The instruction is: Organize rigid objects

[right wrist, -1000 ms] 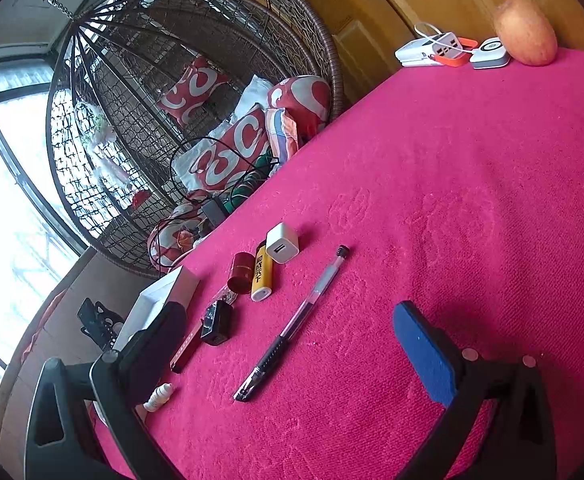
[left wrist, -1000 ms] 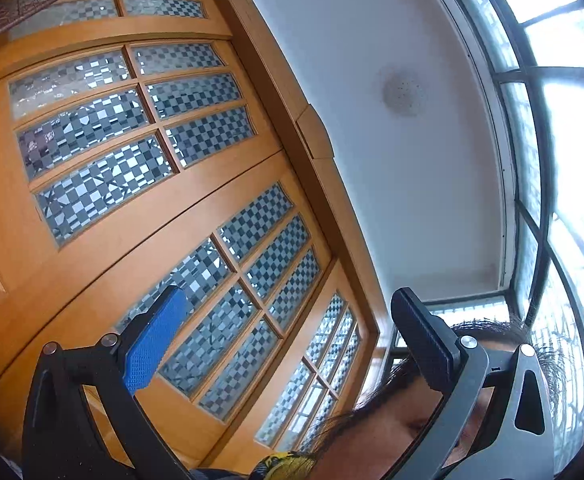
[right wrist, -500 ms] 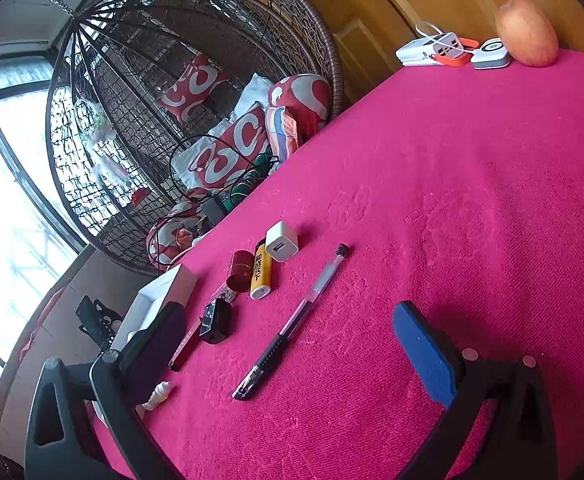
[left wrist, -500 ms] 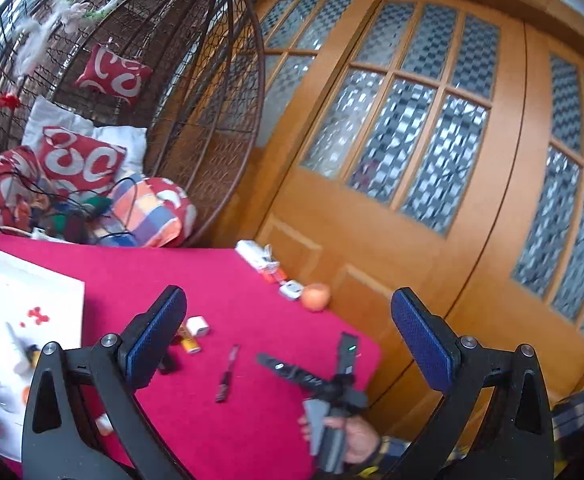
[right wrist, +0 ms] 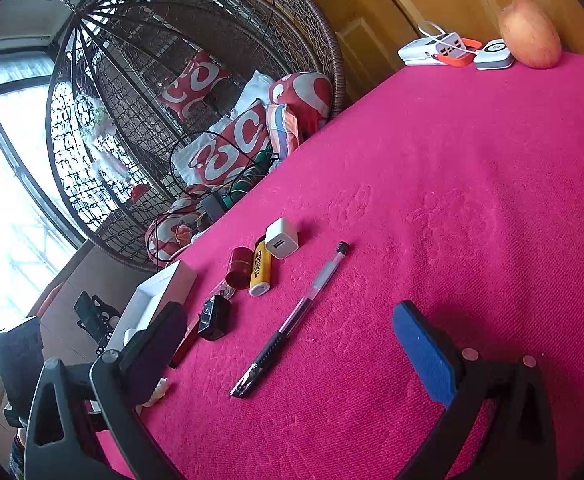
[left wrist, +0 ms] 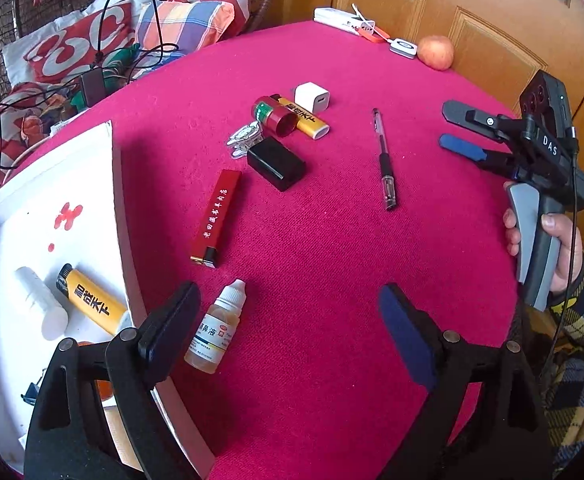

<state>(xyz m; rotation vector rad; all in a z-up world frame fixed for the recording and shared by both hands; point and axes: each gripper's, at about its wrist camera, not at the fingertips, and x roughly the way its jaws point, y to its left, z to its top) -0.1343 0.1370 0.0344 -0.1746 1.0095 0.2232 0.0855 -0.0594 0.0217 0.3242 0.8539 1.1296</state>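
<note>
Left gripper (left wrist: pixel 287 320) released, empty, above dropper bottle (left wrist: pixel 216 328) lying just beside white tray (left wrist: pixel 115 208). Right gripper (right wrist: pixel 292 344) released near pen (right wrist: pixel 292 320). Advice: centre fingers across bottle body, avoid tray wall.

Left tongs (left wrist: pixel 287 316): black plastic frame, triangular cut-outs, silver screw heads, blue pads on the fingers (left wrist: pixel 406 334). Right tongs (right wrist: pixel 292 344): same build, blue pad, silver screws; from the left wrist view, grey trigger, black body marked "DAS", thin black cable. Right hand (left wrist: pixel 560 240): bare skin, yellow-black-white plaid sleeve (left wrist: pixel 576 344).
</note>
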